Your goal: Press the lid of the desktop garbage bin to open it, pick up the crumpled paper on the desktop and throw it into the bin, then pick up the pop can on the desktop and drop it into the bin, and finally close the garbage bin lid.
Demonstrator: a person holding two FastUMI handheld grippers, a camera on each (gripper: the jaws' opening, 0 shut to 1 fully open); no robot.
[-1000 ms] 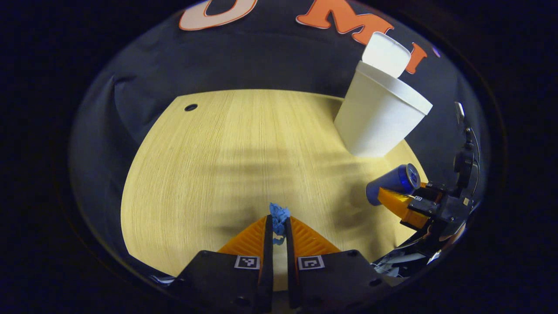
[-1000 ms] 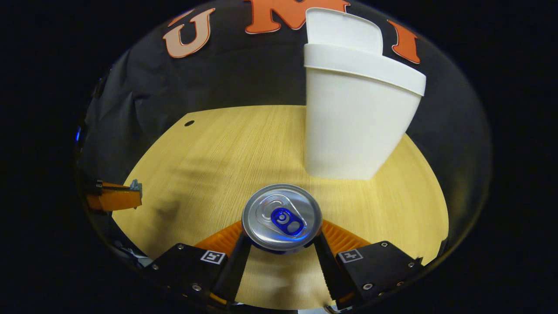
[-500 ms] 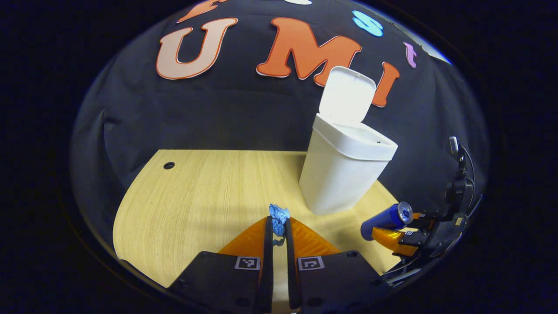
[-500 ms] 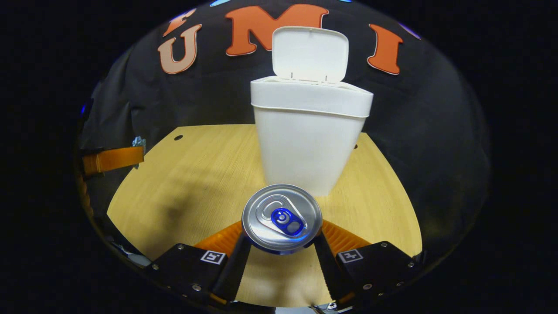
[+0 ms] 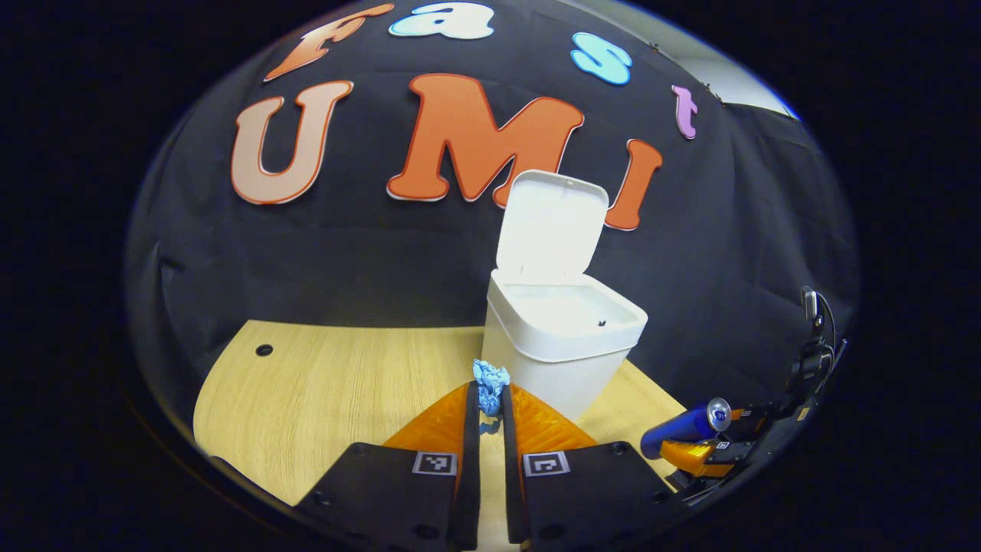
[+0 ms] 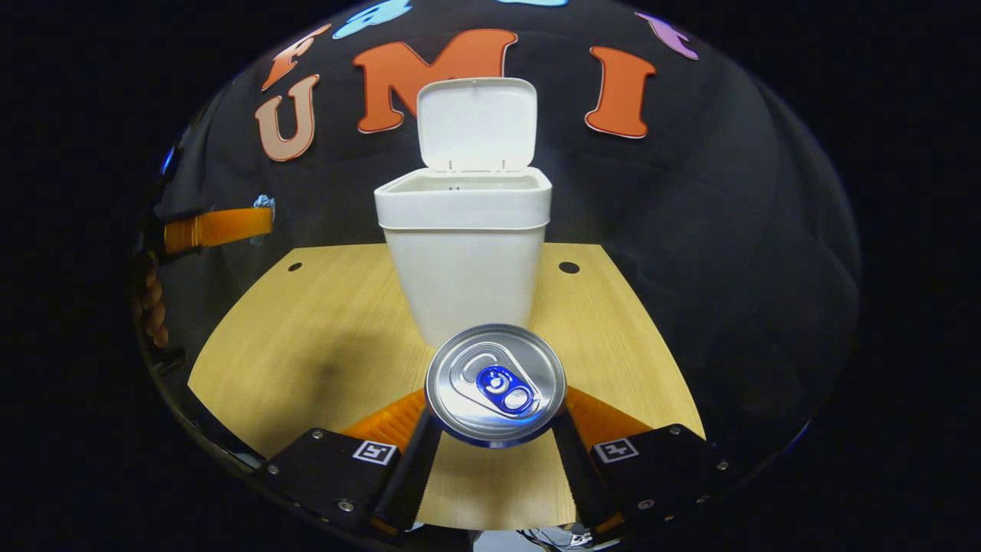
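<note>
The bin (image 5: pixel 563 345) stands on the table (image 5: pixel 329 391) with its lid (image 5: pixel 550 222) up. The left tool (image 5: pixel 489 410) pinches the blue paper ball (image 5: pixel 490 379) near the bin; the right tool (image 6: pixel 497 429) grips the can (image 6: pixel 496 383). Paper step: it must go over the opening, then let go
</note>
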